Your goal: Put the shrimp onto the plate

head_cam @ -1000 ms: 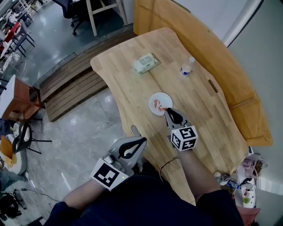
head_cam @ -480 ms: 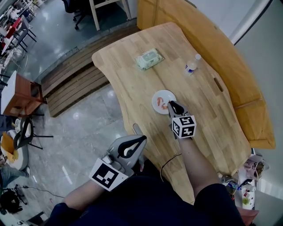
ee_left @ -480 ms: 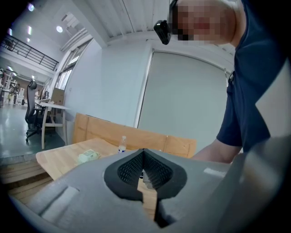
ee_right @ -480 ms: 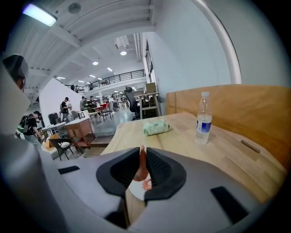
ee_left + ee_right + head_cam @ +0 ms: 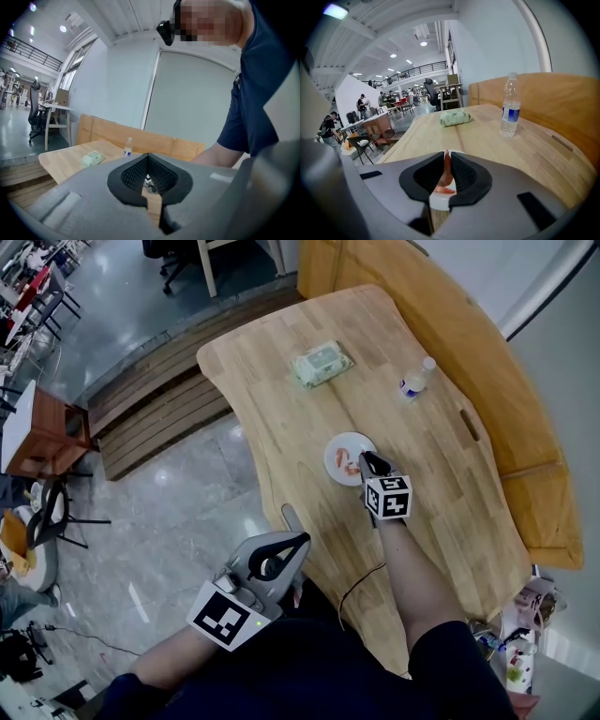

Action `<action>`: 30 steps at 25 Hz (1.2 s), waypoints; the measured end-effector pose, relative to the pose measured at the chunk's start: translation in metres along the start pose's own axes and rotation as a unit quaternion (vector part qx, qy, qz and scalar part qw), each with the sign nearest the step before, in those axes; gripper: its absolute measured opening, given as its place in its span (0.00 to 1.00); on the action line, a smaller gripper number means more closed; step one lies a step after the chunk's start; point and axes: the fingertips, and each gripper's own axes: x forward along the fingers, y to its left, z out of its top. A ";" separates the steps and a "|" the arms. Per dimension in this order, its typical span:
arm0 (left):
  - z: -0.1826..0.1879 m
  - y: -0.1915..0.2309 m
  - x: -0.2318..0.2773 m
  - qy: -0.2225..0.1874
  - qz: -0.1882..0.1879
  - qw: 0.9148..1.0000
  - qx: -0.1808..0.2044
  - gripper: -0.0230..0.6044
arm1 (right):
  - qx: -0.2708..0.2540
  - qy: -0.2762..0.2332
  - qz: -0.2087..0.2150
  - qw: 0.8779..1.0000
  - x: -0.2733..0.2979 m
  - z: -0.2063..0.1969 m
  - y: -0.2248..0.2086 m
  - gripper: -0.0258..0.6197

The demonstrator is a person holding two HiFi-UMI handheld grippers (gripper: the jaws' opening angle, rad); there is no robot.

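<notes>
Over at the light wooden table (image 5: 281, 399) the person has the right gripper (image 5: 367, 458) reached out over a small white plate (image 5: 336, 451) that sits near the middle of the tabletop. Its jaws are pinched together on a pink-orange shrimp (image 5: 446, 172); in the right gripper view the shrimp stands upright between the dark ribbed pads, with its lower end down on the plate. From the head view I can see an orange bit lying on the plate just beside the gripper's tip, and the plate carries nothing else that I can make out. The left gripper (image 5: 296, 544) is held back by the person's body, off the near edge of the table and over the grey floor, well apart from the plate; its jaws meet at the tips with nothing between them. Further along the table a clear plastic water bottle (image 5: 415, 381) with a blue label and white cap stands upright, though I cannot tell how full it is. A green pack of wet wipes (image 5: 323, 365) lies flat towards the far end, well apart from the bottle. A wooden bench (image 5: 487, 362) runs along the far side of the table
</notes>
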 end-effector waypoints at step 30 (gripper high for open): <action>-0.019 0.008 0.010 0.024 0.008 0.999 -0.021 0.04 | -0.006 0.099 -0.009 0.995 0.067 -0.039 -0.028 0.12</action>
